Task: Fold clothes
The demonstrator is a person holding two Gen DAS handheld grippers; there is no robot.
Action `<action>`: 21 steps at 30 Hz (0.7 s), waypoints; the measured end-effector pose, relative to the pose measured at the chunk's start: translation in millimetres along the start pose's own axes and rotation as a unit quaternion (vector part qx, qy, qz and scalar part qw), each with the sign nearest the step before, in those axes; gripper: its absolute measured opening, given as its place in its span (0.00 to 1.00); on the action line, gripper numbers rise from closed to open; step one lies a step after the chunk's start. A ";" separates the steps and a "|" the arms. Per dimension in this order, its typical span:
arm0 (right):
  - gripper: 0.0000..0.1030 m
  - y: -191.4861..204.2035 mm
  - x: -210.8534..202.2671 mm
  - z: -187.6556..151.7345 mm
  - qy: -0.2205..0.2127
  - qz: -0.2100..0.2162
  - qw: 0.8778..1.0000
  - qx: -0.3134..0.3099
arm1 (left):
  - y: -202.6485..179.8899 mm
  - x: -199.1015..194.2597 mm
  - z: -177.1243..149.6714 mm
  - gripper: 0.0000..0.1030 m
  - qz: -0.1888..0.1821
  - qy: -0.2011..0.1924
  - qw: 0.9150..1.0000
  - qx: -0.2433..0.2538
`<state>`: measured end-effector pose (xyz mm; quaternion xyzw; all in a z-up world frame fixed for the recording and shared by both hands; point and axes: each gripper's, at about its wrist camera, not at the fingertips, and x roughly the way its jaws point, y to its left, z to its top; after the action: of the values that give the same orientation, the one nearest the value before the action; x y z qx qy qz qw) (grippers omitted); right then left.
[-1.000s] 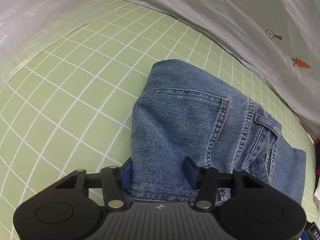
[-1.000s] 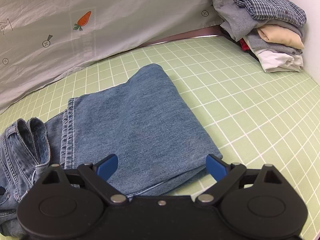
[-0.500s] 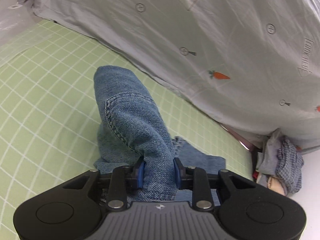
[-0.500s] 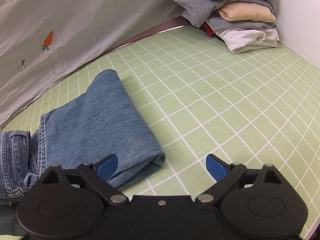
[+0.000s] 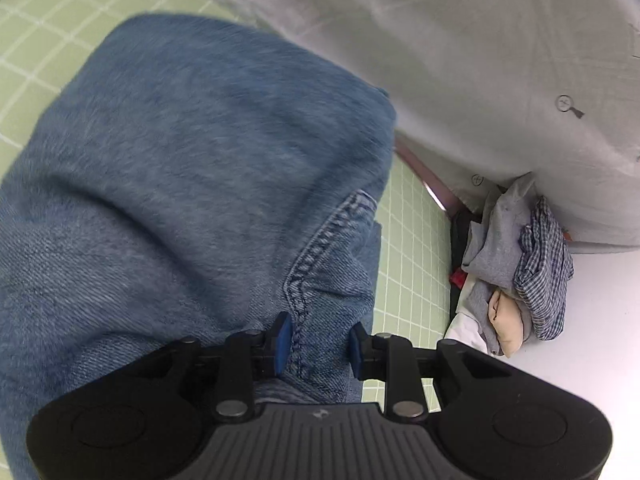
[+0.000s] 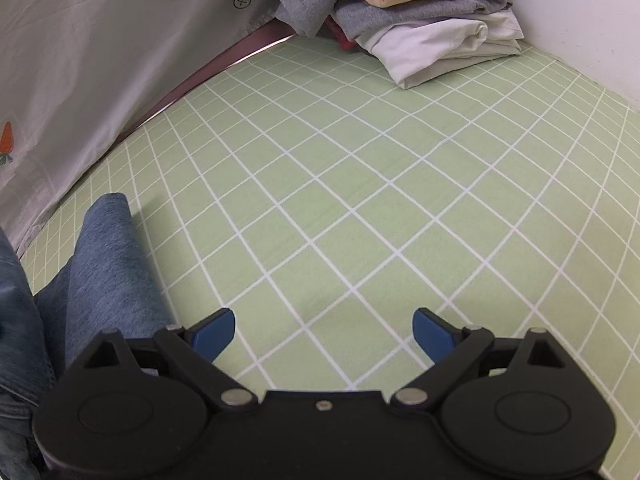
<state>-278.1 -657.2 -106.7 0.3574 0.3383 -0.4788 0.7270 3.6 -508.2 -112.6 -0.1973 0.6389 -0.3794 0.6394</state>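
The left gripper [image 5: 318,344] has its blue pads clamped on a stitched seam of the blue jeans [image 5: 192,184], the denim bunched between the narrowed jaws and spreading out ahead over the green checked mat [image 5: 404,248]. The right gripper [image 6: 323,330] stands with jaws wide apart and nothing between them, over bare mat; a folded edge of the jeans lies just to its left. A grey printed sheet [image 6: 80,60] hangs along the far side. A stack of folded clothes [image 6: 420,12] sits in the far corner against the white wall [image 6: 580,20], well apart from the jeans.
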 end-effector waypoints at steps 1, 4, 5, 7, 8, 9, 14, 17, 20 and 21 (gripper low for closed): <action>0.94 1.8 1.7 0.0 0.002 0.000 1.000 -0.004 | 3.6 8.0 -0.1 0.29 -0.004 0.003 1.000 -0.009; 0.94 7.3 6.8 -0.1 0.008 0.001 1.000 -0.016 | 2.3 15.1 2.2 0.30 -0.003 0.004 1.000 -0.012; 0.94 9.2 8.5 -0.1 0.010 0.001 1.000 -0.020 | 1.8 15.3 2.9 0.30 -0.003 0.005 1.000 -0.013; 0.94 12.9 11.9 -0.2 0.014 0.002 0.999 -0.029 | 0.3 14.9 3.9 0.31 -0.005 0.004 1.000 -0.011; 0.94 14.7 13.6 -0.2 0.016 0.002 0.999 -0.033 | -2.4 13.7 3.8 0.31 -0.004 0.003 1.000 -0.007; 0.94 16.5 15.3 -0.2 0.018 0.002 0.999 -0.037 | -5.6 12.5 3.5 0.35 -0.004 0.002 1.000 -0.002; 0.94 28.9 11.5 -3.0 0.013 0.007 0.998 -0.062 | -30.7 -10.2 -4.8 0.86 -0.043 -0.005 0.999 0.003; 0.94 39.9 0.0 -3.7 -0.005 0.010 0.996 -0.087 | -50.2 -34.1 -15.0 0.90 -0.035 -0.034 0.998 0.050; 0.94 51.5 -10.3 -2.7 -0.021 0.012 0.994 -0.103 | -50.2 -59.5 -26.2 0.90 0.023 -0.073 0.992 0.095; 0.94 55.4 -13.5 -2.1 -0.025 0.016 0.994 -0.107 | -49.4 -68.0 -29.9 0.90 0.045 -0.087 0.989 0.109</action>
<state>-230.6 -633.4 -85.7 0.2707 0.3639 -0.4364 0.7771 -29.7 -482.4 -34.0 -0.1298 0.5440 -0.3994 0.7264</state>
